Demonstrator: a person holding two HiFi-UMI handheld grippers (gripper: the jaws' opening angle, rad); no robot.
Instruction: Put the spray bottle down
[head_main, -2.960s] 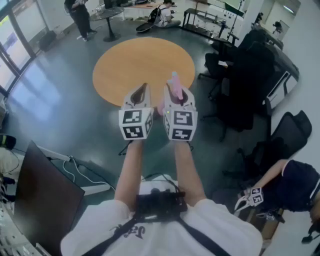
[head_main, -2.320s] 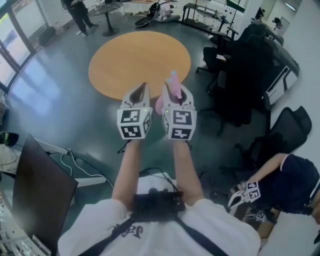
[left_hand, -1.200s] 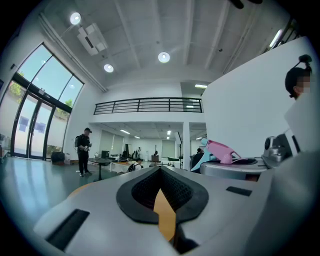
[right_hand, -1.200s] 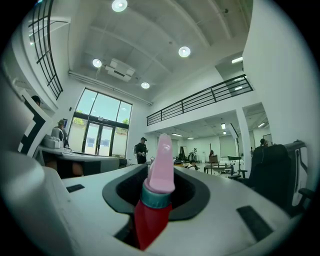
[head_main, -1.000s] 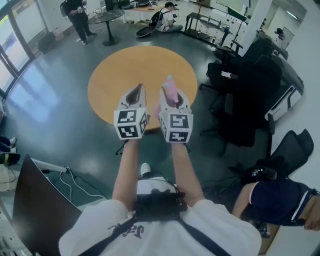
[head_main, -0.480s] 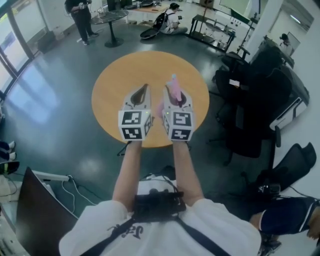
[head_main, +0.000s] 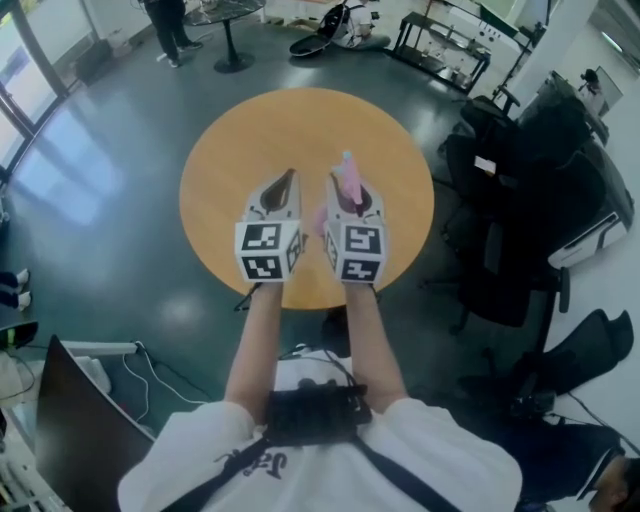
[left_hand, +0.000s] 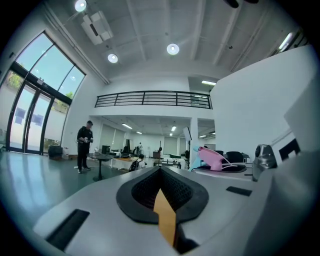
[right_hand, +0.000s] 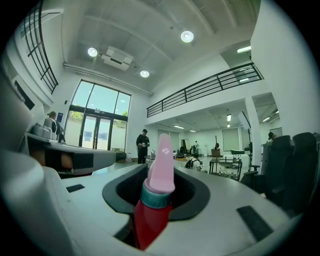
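Observation:
The spray bottle (head_main: 347, 172) has a pink head, a teal collar and a red body (right_hand: 159, 170). It stands upright between the jaws of my right gripper (head_main: 348, 192), which is shut on it and pointing level. My left gripper (head_main: 284, 182) rides beside it on the left, jaws together with nothing in them (left_hand: 162, 200). In the left gripper view the bottle's pink head (left_hand: 212, 159) shows off to the right. Both grippers hang in the air above the near half of a round wooden table (head_main: 240, 130), whose top is bare.
Black office chairs (head_main: 510, 190) crowd the table's right side. A dark monitor (head_main: 85, 430) and cables lie at lower left. Far off, a person (head_main: 165, 20) stands by a small round table (head_main: 228, 15), and shelving (head_main: 445, 45) lines the back.
Both grippers have moved forward together, from short of the table's near edge to over its top. The right gripper's hold on the bottle is unchanged.

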